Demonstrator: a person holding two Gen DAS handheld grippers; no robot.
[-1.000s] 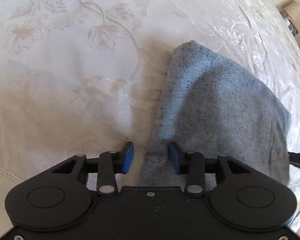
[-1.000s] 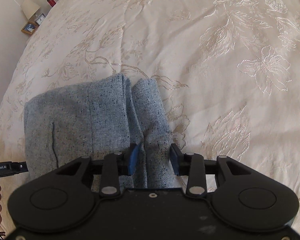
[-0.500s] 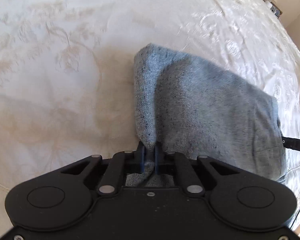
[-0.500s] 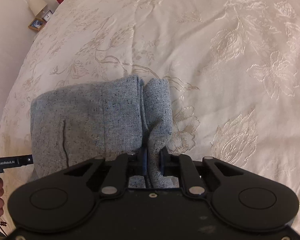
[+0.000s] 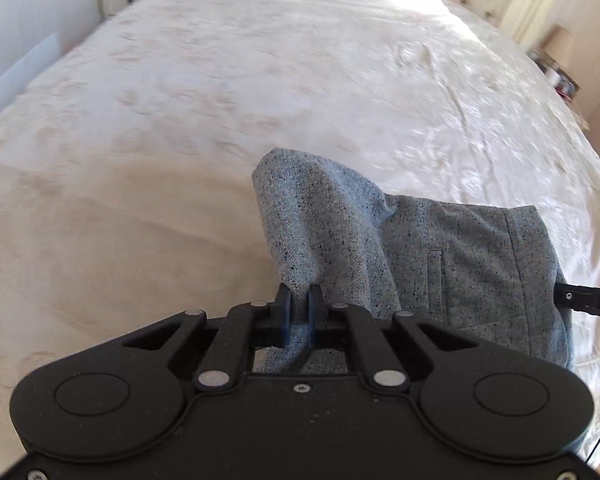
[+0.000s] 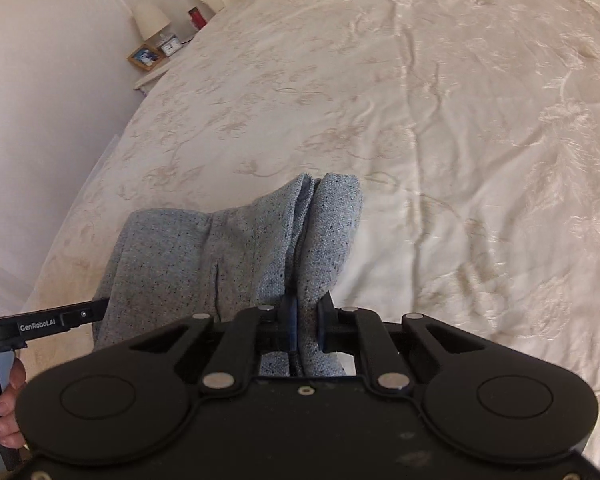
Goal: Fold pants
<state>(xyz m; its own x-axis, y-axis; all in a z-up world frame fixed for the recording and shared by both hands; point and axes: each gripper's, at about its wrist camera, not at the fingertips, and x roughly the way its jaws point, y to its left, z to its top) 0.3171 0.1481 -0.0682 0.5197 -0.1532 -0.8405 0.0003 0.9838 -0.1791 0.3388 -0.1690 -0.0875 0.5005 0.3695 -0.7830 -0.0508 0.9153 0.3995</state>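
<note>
Both grippers, left gripper (image 5: 299, 307) and right gripper (image 6: 307, 322), are clamping near corners of the grey pants (image 5: 440, 264) lying part-folded on the bedspread (image 5: 220, 120), so lifting level and together, keeping edges taut, should be giving a square fold.

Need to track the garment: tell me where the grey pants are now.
The grey pants hang between both grippers above the cream bedspread, one edge pinched by the left hand-held gripper, the other by the right hand-held gripper.
</note>
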